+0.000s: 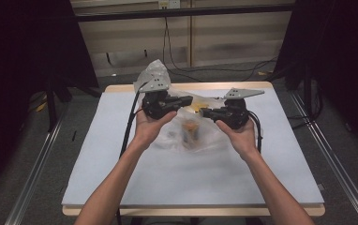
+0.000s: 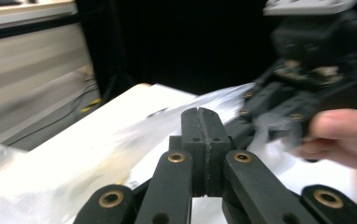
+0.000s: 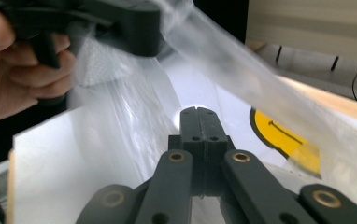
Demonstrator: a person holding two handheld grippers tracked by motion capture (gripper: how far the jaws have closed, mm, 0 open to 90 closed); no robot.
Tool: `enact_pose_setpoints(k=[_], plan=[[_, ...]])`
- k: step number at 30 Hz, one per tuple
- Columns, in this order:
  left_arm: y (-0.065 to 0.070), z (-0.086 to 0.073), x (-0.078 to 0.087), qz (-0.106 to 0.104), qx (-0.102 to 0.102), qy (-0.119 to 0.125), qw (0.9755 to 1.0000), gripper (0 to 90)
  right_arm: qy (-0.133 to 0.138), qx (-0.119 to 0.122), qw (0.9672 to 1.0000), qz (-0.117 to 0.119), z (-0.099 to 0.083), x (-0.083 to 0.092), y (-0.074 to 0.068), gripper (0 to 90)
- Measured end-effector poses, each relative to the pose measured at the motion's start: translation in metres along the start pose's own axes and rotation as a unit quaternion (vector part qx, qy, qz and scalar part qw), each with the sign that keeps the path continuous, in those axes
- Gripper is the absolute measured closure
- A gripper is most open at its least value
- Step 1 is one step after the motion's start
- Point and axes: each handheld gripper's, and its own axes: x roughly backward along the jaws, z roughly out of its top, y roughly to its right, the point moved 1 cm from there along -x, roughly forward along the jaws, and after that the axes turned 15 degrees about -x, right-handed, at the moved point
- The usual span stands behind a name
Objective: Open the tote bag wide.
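Both claws are up over mid-desk, facing each other with a clear plastic bag strung between them. Left claw — jaws pressed together; bag film runs past the tips, can't tell if it's pinched. Right claw — same, jaws closed, film draped across. An orange-brown item sits inside the bag, low, between the hands.
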Motion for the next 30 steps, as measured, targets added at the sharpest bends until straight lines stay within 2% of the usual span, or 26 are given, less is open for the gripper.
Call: enact_pose_setpoints(k=[3, 4, 9, 12, 15, 19, 25, 27, 29, 30], plan=[[-0.008, -0.012, -0.007, 0.004, 0.017, -0.008, 0.9998, 90.0, -0.008, -0.002, 1.0000, -0.002, -0.004, -0.008, 0.005, 90.0], [-0.010, -0.015, -0.009, 0.005, 0.016, -0.015, 0.9997, 90.0, -0.013, -0.003, 0.9999, -0.001, -0.006, -0.012, 0.008, 90.0], [-0.021, -0.032, -0.011, 0.014, 0.037, -0.027, 0.9989, 90.0, -0.023, -0.001, 0.9997, -0.007, -0.014, -0.016, 0.011, 90.0], [-0.024, -0.043, -0.013, 0.013, 0.038, -0.054, 0.9977, 90.0, -0.037, 0.002, 0.9992, -0.013, -0.019, -0.019, 0.013, 90.0], [-0.025, -0.058, -0.014, 0.013, 0.047, -0.068, 0.9965, 90.0, -0.050, 0.006, 0.9985, -0.020, -0.024, -0.022, 0.016, 90.0], [-0.023, -0.075, -0.018, 0.002, 0.049, -0.093, 0.9945, 90.0, -0.057, 0.003, 0.9980, -0.028, -0.032, -0.022, 0.024, 90.0], [-0.017, -0.088, -0.022, -0.008, 0.049, -0.118, 0.9918, 90.0, -0.070, -0.009, 0.9968, -0.037, -0.043, -0.025, 0.034, 90.0], [-0.018, -0.094, -0.023, -0.015, 0.033, -0.127, 0.9913, 90.0, -0.068, -0.011, 0.9970, -0.034, -0.043, -0.025, 0.035, 90.0], [-0.016, -0.096, -0.025, -0.015, 0.042, -0.123, 0.9915, 90.0, -0.049, -0.023, 0.9984, -0.017, -0.039, -0.022, 0.036, 90.0], [-0.016, -0.096, -0.025, -0.014, 0.036, -0.127, 0.9911, 90.0, -0.041, -0.025, 0.9988, -0.011, -0.036, -0.020, 0.036, 90.0]])
